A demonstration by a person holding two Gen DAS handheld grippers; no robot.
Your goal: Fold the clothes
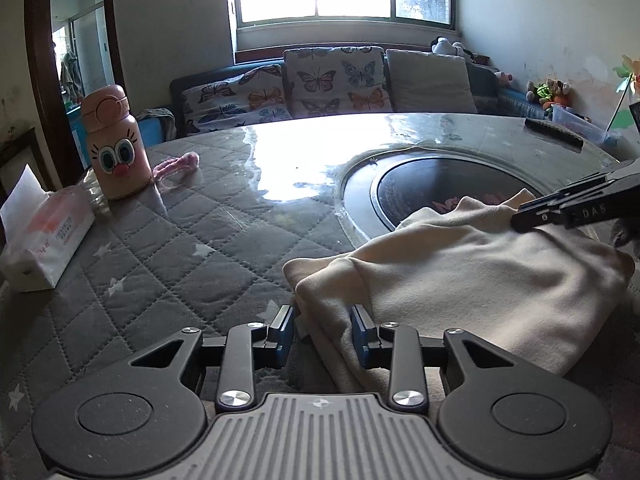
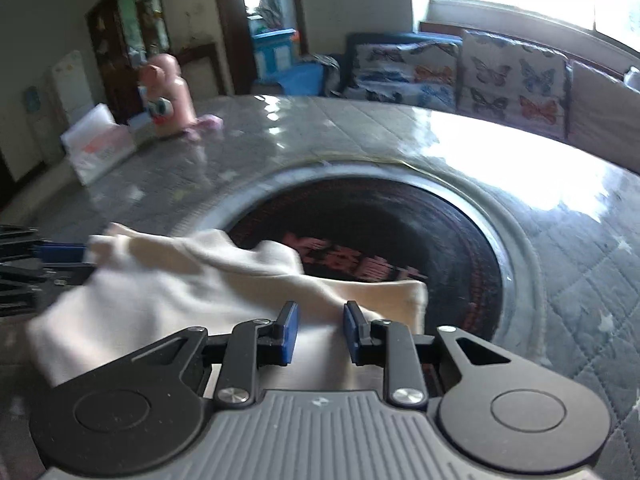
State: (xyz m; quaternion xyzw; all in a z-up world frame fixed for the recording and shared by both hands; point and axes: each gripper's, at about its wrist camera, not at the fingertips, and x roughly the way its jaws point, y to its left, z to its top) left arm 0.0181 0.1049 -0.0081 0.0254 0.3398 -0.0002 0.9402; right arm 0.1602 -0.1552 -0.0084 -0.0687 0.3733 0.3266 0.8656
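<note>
A cream garment [image 1: 472, 276] lies folded in layers on the quilted grey table cover, partly over the round black burner. It also shows in the right wrist view [image 2: 172, 284]. My left gripper [image 1: 322, 330] is open, its blue pads on either side of the garment's near left edge. My right gripper [image 2: 318, 330] is open over the garment's near right part. The right gripper also shows at the right edge of the left wrist view [image 1: 524, 216], resting on the cloth's far right corner. The left gripper's pad shows at the left in the right wrist view [image 2: 60, 252].
A round black burner [image 1: 436, 188] with a metal rim is set in the table [image 1: 180, 248]. A pink cartoon bottle [image 1: 114, 144], a pink cord [image 1: 176, 164] and a tissue pack [image 1: 44, 236] stand at the far left. A sofa with butterfly cushions [image 1: 332, 80] is behind.
</note>
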